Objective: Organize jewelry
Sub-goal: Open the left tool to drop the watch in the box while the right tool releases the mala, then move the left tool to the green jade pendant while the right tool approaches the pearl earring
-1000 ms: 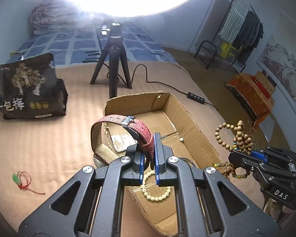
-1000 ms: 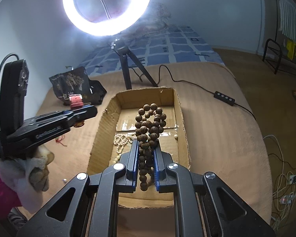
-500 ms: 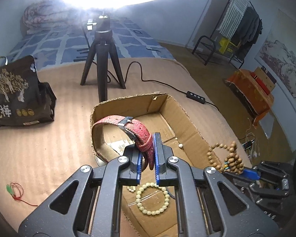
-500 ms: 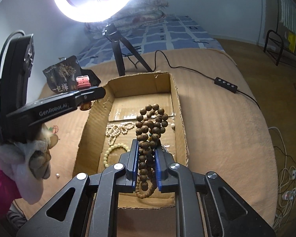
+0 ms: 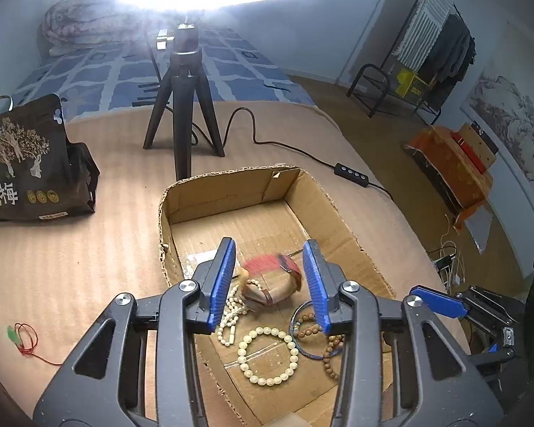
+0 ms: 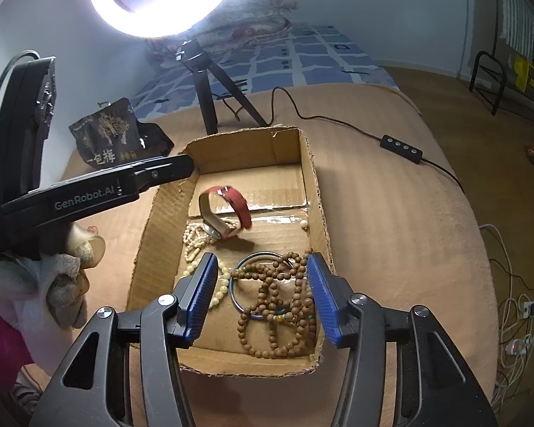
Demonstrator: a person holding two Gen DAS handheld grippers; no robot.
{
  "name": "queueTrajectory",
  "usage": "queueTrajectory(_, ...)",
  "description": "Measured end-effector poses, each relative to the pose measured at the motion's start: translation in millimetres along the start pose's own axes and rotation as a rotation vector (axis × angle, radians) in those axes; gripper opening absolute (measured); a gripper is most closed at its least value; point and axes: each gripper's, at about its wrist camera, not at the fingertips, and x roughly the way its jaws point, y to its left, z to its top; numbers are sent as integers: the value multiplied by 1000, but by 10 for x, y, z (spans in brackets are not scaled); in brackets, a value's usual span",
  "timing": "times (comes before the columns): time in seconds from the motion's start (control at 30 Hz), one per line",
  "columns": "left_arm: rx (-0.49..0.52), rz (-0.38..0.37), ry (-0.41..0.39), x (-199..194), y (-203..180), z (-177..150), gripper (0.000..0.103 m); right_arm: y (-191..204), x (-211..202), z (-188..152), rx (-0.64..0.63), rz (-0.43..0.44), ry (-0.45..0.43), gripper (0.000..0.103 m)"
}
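A cardboard box [image 5: 231, 174] lies on the tan mat. My left gripper [image 5: 270, 284] hangs above it with its jaws opening; the red-strapped watch [image 5: 270, 274], blurred, sits below them in the box, free of the pads. My right gripper [image 6: 261, 295] is also opening its jaws over the box's near end. The brown bead string [image 6: 277, 306] lies loose on the box floor [image 6: 252, 178] across a blue bangle [image 6: 238, 295]. A cream bead bracelet [image 5: 267, 356] and a white necklace [image 6: 192, 238] lie there too. The watch [image 6: 228, 213] stands on its edge.
A ring light's tripod [image 5: 185, 106] stands behind the box, its cable and remote [image 5: 350, 174] running right. A black printed bag [image 5: 28, 156] sits at the left. A red string with a green tag [image 5: 21, 334] lies on the mat. A gloved hand [image 6: 53, 284] holds the left gripper.
Both grippers went from shut to open. The red watch left the left gripper and the brown beads left the right one; both now lie in the box.
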Motion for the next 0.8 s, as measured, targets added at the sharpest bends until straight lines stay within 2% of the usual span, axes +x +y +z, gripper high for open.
queueTrajectory(0.33,1,20,-20,-207,39,-26,40,69,-62,-23,-5,-7,-1,53)
queueTrajectory(0.8,11,89,-77,-785,325,-72,40,344,-305,-39,-30,25,-60,53)
